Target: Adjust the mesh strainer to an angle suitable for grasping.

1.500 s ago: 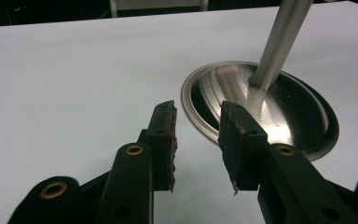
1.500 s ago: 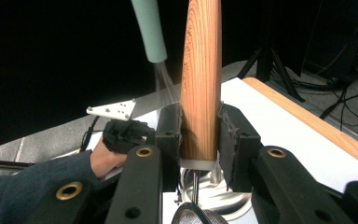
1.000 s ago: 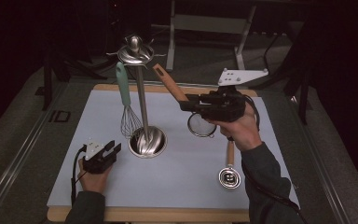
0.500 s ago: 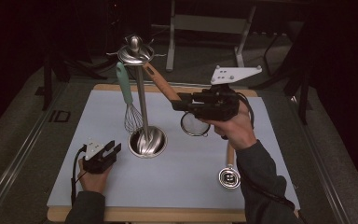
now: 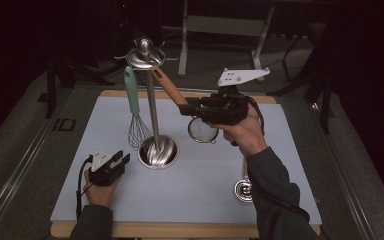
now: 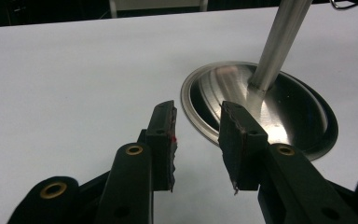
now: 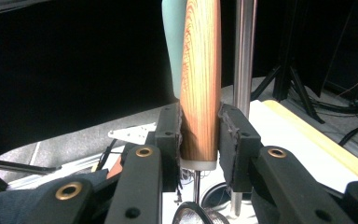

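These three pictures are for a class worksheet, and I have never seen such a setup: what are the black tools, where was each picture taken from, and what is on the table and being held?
A person sits at a table with a hand-held two-jaw gripper in each hand. The high view looks down from above; each of the other two comes from a camera riding on one gripper, looking along its black jaws.

On the table stands a steel utensil stand, with a green-handled whisk hanging from its top. A second metal utensil lies near the front edge.

The right gripper is shut on the wooden handle of a small strainer, holding its far end up at the stand's top. The left gripper rests open beside the stand's round base, holding nothing.
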`<state>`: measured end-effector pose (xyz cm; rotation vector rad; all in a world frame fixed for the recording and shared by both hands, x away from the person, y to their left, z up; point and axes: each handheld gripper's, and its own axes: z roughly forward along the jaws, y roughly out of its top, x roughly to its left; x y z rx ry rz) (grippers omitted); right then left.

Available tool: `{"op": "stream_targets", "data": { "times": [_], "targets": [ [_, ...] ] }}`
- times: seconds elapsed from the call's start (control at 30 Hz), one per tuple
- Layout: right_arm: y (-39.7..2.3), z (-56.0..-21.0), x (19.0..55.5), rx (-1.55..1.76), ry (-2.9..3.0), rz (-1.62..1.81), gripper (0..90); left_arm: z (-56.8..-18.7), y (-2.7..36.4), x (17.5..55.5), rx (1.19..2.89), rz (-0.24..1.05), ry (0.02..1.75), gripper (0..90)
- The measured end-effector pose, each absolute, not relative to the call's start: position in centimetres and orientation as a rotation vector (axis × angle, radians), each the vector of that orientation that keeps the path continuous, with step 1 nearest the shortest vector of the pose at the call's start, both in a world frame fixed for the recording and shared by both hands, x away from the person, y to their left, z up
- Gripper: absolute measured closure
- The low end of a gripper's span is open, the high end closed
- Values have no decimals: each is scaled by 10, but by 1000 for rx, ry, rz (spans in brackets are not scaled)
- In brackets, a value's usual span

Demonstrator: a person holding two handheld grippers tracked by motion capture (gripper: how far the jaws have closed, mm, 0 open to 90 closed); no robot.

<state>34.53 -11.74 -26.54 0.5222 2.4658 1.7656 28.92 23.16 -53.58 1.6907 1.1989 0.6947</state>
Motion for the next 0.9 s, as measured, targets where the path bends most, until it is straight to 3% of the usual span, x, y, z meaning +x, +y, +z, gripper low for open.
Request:
{"op": "stream_targets", "data": {
  "times": [0.9],
  "targets": [
    [-95,-282,358,635,2472,1716,671,-536,232,289,1688,693,1201,662]
  ]
}}
